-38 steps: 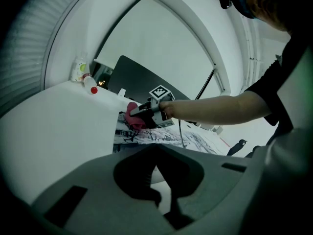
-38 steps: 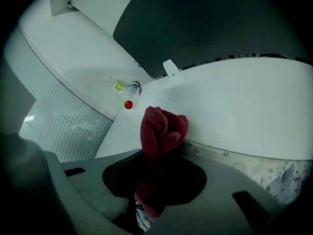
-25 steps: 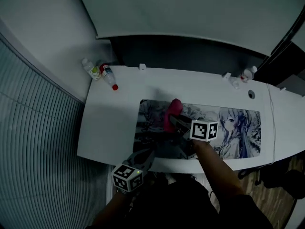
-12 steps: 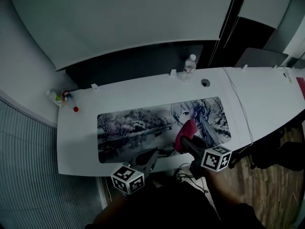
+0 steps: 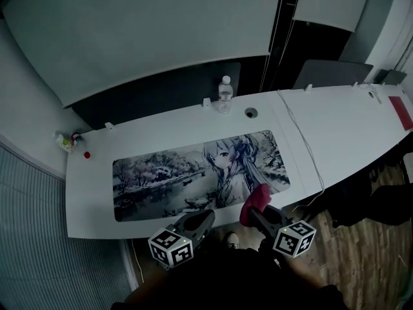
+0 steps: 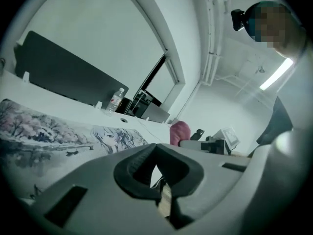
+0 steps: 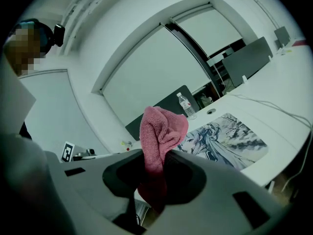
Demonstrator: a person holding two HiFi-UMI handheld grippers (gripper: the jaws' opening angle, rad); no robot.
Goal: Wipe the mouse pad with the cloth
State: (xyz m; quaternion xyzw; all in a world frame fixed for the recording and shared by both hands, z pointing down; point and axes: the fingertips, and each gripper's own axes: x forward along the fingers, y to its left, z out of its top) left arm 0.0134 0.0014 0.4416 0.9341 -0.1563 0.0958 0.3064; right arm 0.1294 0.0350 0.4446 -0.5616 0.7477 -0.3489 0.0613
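Nearest, past the near edge of the desk (image 5: 97, 192), left gripper (image 5: 205, 216) clenched on nothing. Just right, right gripper (image 5: 252, 211) grasping pink cloth (image 5: 256, 201), beside the near right corner of the mouse pad (image 5: 193, 173). Farther back, bottle (image 5: 224, 94) upright beyond the pad.

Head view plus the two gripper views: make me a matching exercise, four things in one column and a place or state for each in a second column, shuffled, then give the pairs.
Things
1. cloth
2. water bottle
3. mouse pad
4. left gripper

Places or states
A. jaws together, nothing between them
B. lying flat on the white desk
C. clamped in the jaws of the right gripper
D. standing upright near the desk's back edge

Pairs: 1-C, 2-D, 3-B, 4-A
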